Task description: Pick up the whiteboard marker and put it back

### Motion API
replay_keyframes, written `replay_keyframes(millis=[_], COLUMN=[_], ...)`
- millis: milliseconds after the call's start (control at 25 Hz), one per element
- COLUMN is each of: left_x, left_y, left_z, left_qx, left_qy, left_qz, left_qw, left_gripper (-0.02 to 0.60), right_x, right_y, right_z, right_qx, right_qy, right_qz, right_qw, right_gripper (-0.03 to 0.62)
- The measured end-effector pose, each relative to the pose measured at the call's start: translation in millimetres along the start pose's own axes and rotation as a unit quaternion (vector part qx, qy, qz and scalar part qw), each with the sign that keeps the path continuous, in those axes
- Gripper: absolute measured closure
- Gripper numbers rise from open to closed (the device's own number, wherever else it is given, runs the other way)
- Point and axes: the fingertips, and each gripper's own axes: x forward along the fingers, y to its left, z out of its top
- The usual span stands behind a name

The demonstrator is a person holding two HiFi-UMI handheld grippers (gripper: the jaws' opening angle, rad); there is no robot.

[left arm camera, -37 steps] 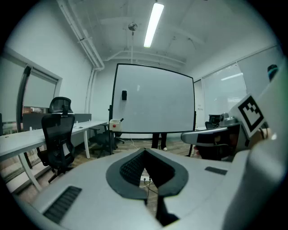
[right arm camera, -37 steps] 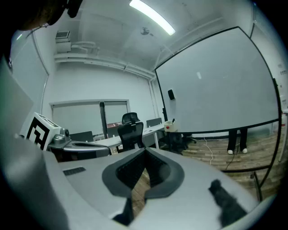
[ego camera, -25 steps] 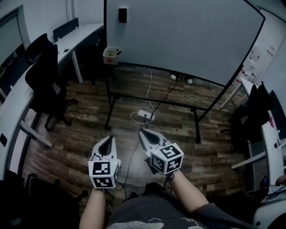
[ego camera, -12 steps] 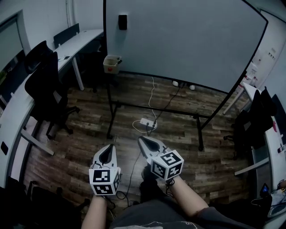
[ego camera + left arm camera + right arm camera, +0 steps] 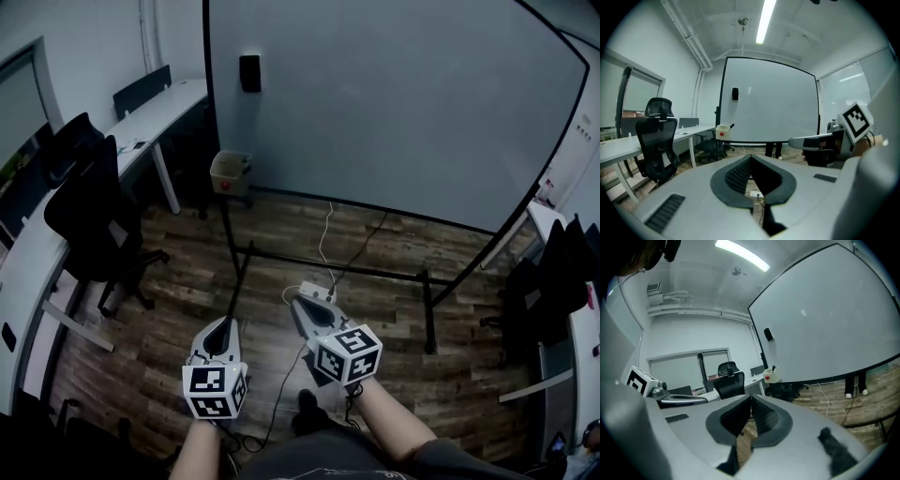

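Head view has both claws low and near the person, well short of the whiteboard [image 5: 394,103]. The left claw [image 5: 225,322] and the right claw [image 5: 298,302] are each pressed together with nothing between them, as their own views confirm. The marker [image 5: 731,126] stands tilted in a small cream box [image 5: 230,172] at the whiteboard's lower left corner, far from both claws, with its dark end poking above the rim. I judge the step in hand to be the approach. Done well, one claw should spread before arriving, settle over the marker's exposed end, pinch it and lift straight up without knocking the box. What else the box holds I cannot tell; a red round spot marks its front.
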Motion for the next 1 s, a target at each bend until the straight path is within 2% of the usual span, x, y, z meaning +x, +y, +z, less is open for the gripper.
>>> replay_keyframes(millis=[200,480,760,1000], left_x=[48.0,101.2,117.1,133.9], left_y=[9.6,12.6,18.8,28.4], left_z=[17.4,42.4,45.7,62.6], left_qx=[-0.010,-0.014,-0.020,-0.015], left_qy=[0.000,-0.008,-0.001,-0.015], left_qz=[0.022,0.052,0.075,0.079], left_qw=[0.9997,0.9985,0.9970,0.9966], left_gripper=[0.569,0.569,0.569,0.568], right_x=[37.0,77.1,103.8,121.8], right_y=[-41.9,-77.8,-88.7,-94.4], right_z=[23.6,43.1,50.6,55.0], right_qx=[0.013,-0.006,0.007,0.007], right_qy=[-0.005,0.006,0.009,0.012], right_qz=[0.014,0.056,0.081,0.084], right_qw=[1.000,0.998,0.997,0.996], right_gripper=[0.571,0.571,0.571,0.571])
